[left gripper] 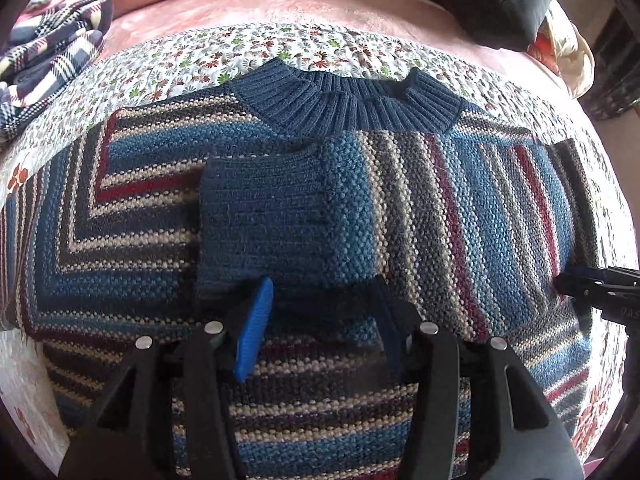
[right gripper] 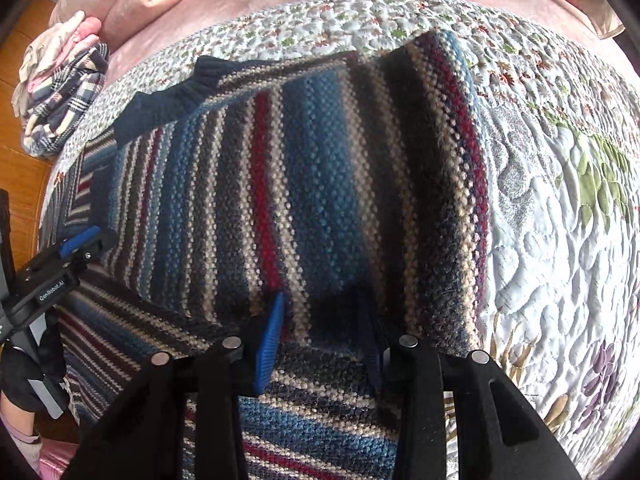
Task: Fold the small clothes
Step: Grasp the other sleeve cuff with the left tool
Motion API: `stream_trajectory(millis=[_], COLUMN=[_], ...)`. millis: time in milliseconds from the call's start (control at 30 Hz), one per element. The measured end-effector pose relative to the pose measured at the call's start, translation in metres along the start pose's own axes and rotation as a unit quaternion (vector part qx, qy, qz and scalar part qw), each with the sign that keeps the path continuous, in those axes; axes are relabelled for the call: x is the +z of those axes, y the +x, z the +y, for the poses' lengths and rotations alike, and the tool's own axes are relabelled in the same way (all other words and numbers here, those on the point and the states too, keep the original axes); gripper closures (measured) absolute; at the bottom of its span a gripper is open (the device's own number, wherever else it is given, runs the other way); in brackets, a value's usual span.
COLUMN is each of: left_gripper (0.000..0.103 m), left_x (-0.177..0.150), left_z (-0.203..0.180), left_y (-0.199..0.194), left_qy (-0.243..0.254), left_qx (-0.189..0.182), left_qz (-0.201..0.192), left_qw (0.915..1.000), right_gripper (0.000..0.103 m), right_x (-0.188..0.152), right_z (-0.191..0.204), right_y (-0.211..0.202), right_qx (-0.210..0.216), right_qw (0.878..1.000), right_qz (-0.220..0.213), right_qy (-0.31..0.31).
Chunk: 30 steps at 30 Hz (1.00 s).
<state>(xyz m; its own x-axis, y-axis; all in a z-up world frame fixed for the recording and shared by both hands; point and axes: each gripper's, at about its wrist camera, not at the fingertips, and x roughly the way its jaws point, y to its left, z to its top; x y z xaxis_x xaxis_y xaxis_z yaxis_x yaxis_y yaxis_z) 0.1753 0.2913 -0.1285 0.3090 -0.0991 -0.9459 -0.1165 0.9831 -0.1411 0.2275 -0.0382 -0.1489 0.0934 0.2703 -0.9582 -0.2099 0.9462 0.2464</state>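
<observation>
Item 1, one striped knit sweater [left gripper: 400, 208]: we count a single garment in blue, cream, grey and dark red bands, lying flat on the floral quilt [left gripper: 192, 60]. Its ribbed blue collar [left gripper: 352, 100] points away from us. One sleeve is folded across the chest, its ribbed blue cuff [left gripper: 260, 216] resting on the body of the sweater.

Item 2, two grippers. Our left gripper [left gripper: 320, 312] sits low over the sweater at the near edge of the cuff, jaws spread wide, nothing between them. Our right gripper [right gripper: 324, 320] sits over the folded sleeve near the sweater's right edge, jaws likewise spread and holding nothing. Each shows one blue ribbed pad [left gripper: 254, 328]; the opposite pad is in shadow.

Item 3, one stack of other clothes [right gripper: 64, 92] at the far left of the bed, a navy plaid piece on top of the visible part.

Item 4, one pink blanket [left gripper: 320, 4] beyond the quilt.

Writing: the left gripper's body, seen from the right wrist camera, reads "GenRobot.AI" [right gripper: 52, 290]. Letters on the right gripper's body are too partial to read.
</observation>
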Motion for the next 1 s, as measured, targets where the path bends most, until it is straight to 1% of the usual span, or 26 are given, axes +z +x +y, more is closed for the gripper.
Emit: stream_trajectory(millis=[67, 167, 233, 267, 300, 367, 467, 500, 567, 633, 700, 733, 767, 800, 833, 900, 933, 1000], left_gripper=[0.055, 0.053, 0.047, 0.041, 0.038, 0.034, 0.032, 0.032, 0.032, 0.033, 0.036, 0.036, 0.036, 0.036, 0.036, 0.036, 0.036, 0.036], left_x=[0.003, 0.012, 0.016, 0.016, 0.011, -0.001, -0.034, -0.050, -0.082, -0.108, -0.132, -0.141, -0.148, -0.154, -0.158, -0.160, -0.157, -0.148], left_z=[0.006, 0.023, 0.045, 0.058, 0.077, 0.111, 0.182, 0.212, 0.274, 0.330, 0.381, 0.403, 0.420, 0.439, 0.454, 0.476, 0.479, 0.486], left_y=[-0.015, -0.057, -0.091, -0.104, -0.117, -0.134, -0.146, -0.150, -0.148, -0.144, -0.142, -0.142, -0.142, -0.142, -0.140, -0.135, -0.132, -0.120], left_qy=[-0.021, -0.039, -0.059, -0.071, -0.083, -0.098, -0.133, -0.155, -0.210, -0.265, -0.318, -0.343, -0.363, -0.389, -0.409, -0.438, -0.445, -0.455], left_qx=[-0.010, -0.032, -0.053, -0.060, -0.068, -0.060, -0.024, -0.006, 0.025, 0.047, 0.071, 0.073, 0.070, 0.062, 0.050, 0.026, 0.019, -0.001], left_qz=[-0.003, -0.027, -0.057, -0.065, -0.071, -0.079, -0.078, -0.074, -0.067, -0.063, -0.067, -0.076, -0.084, -0.097, -0.107, -0.126, -0.134, -0.142], left_qw=[0.9997, 0.9984, 0.9953, 0.9935, 0.9917, 0.9902, 0.9878, 0.9851, 0.9750, 0.9611, 0.9431, 0.9334, 0.9252, 0.9140, 0.9048, 0.8895, 0.8851, 0.8792], right_gripper=[0.066, 0.065, 0.064, 0.063, 0.061, 0.059, 0.058, 0.058, 0.058, 0.058, 0.058, 0.058, 0.058, 0.058, 0.058, 0.058, 0.058, 0.058], right_x=[0.000, 0.002, 0.002, 0.001, 0.001, -0.002, 0.002, 0.003, 0.000, -0.002, -0.003, -0.004, -0.005, -0.006, -0.007, -0.009, -0.010, -0.011], right_z=[0.004, 0.016, 0.025, 0.030, 0.035, 0.044, 0.054, 0.059, 0.063, 0.066, 0.070, 0.071, 0.073, 0.075, 0.077, 0.080, 0.080, 0.083], right_y=[-0.013, -0.041, -0.059, -0.066, -0.070, -0.072, -0.065, -0.061, -0.055, -0.045, -0.037, -0.033, -0.029, -0.025, -0.021, -0.015, -0.013, -0.010], right_qx=[0.007, 0.055, 0.074, 0.082, 0.089, 0.093, 0.089, 0.084, 0.076, 0.073, 0.062, 0.057, 0.054, 0.050, 0.049, 0.046, 0.044, 0.036], right_qw=[1.000, 0.997, 0.995, 0.994, 0.993, 0.993, 0.994, 0.994, 0.995, 0.996, 0.996, 0.997, 0.997, 0.997, 0.997, 0.997, 0.997, 0.998], right_qz=[-0.014, -0.045, -0.064, -0.069, -0.072, -0.073, -0.061, -0.057, -0.048, -0.040, -0.033, -0.032, -0.029, -0.026, -0.026, -0.022, -0.019, -0.016], right_qy=[-0.001, 0.003, -0.004, -0.008, -0.012, -0.022, -0.035, -0.039, -0.042, -0.041, -0.046, -0.049, -0.052, -0.054, -0.054, -0.053, -0.052, -0.051])
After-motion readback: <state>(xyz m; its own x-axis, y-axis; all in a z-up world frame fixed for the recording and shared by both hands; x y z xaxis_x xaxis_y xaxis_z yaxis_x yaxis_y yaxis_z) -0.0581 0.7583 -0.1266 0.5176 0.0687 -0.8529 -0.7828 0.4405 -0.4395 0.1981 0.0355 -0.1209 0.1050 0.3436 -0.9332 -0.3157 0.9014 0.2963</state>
